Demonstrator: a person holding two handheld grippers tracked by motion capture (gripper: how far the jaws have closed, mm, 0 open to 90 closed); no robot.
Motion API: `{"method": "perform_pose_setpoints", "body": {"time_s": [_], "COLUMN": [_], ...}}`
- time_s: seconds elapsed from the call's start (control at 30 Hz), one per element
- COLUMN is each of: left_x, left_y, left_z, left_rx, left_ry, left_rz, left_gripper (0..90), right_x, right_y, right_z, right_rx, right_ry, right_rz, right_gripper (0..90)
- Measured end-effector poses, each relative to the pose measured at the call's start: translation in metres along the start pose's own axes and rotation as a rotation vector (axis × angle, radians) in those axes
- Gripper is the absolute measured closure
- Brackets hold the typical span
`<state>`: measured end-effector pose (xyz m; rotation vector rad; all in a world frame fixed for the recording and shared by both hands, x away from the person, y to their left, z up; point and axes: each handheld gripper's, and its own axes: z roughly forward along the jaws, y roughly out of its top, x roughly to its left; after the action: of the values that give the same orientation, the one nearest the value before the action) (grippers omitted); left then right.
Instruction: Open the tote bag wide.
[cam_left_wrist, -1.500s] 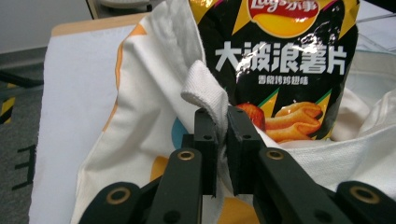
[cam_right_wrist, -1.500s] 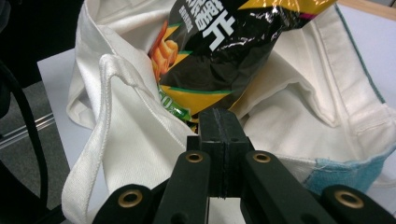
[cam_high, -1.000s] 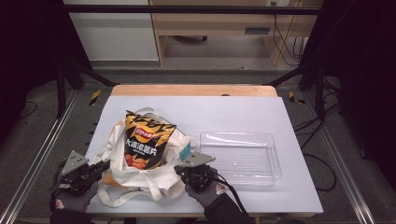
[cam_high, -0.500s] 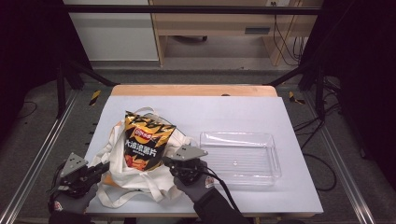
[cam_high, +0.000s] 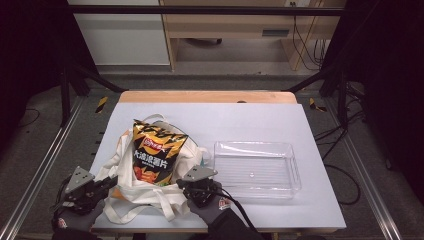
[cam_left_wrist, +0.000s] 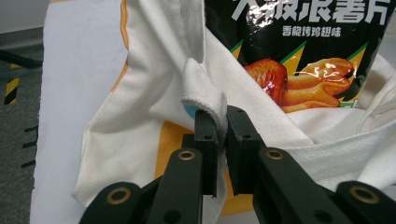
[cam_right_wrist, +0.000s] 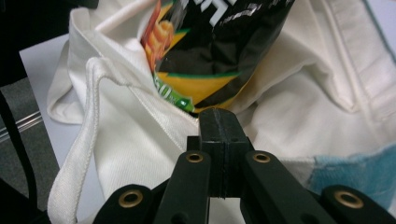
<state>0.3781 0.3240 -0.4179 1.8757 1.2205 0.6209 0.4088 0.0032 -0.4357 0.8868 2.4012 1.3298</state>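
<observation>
The left gripper (cam_left_wrist: 222, 123) pinches a fold of the tote (cam_high: 150, 195) rim at the table's (cam_high: 260, 120) near left edge. Chips (cam_high: 152, 157) sit half inside. The right gripper (cam_right_wrist: 219, 123) is fully closed, jaws meeting at the rim; whether cloth is caught, I cannot tell. Best hold the mouth taut and level

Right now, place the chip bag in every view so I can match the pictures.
High view: chip bag left of centre, standing in the white tote bag.
Left gripper view: top right.
Right gripper view: top centre.
Shared landmark: the tote bag around it.
</observation>
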Motion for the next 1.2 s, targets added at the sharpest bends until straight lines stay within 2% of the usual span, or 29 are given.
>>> {"method": "perform_pose_setpoints", "body": {"time_s": [0.1,0.27,0.43,0.63,0.73,0.83,0.9,1.0,1.1,1.2], "left_x": [0.001,0.002,0.006,0.010,0.011,0.010,0.009,0.007,0.002,0.005], "left_y": [-0.001,0.000,0.006,0.024,0.038,0.052,0.063,0.072,0.075,0.073], "left_z": [0.001,0.003,0.000,-0.012,-0.020,-0.018,-0.009,0.006,0.021,0.031], "left_rx": [0.007,0.002,-0.035,-0.105,-0.140,-0.146,-0.132,-0.104,-0.067,-0.029], "left_ry": [0.000,0.008,-0.006,-0.029,-0.017,-0.004,-0.002,-0.011,0.021,0.045], "left_rz": [-0.001,-0.003,-0.049,-0.084,-0.076,-0.049,-0.027,-0.018,0.016,0.013], "left_gripper": [82.8,79.9,67.8,51.8,48.1,46.8,47.1,48.9,52.2,55.9], "right_x": [0.004,0.006,0.006,0.005,0.005,0.005,0.005,0.005,0.004,0.004], "right_y": [-0.006,-0.009,-0.010,-0.012,-0.012,-0.012,-0.012,-0.012,-0.013,-0.013], "right_z": [0.007,0.010,0.010,0.012,0.012,0.012,0.012,0.011,0.011,0.011], "right_rx": [0.022,0.021,0.017,0.017,0.018,0.019,0.017,0.015,0.013,0.012], "right_ry": [-0.009,-0.010,-0.009,-0.005,-0.003,-0.001,-0.001,-0.001,0.003,0.005], "right_rz": [-0.013,-0.004,-0.001,-0.002,-0.002,-0.004,-0.004,-0.002,-0.004,-0.003], "right_gripper": [90.0,90.0,90.0,90.0,90.0,90.0,90.0,90.0,90.0,90.0]}}
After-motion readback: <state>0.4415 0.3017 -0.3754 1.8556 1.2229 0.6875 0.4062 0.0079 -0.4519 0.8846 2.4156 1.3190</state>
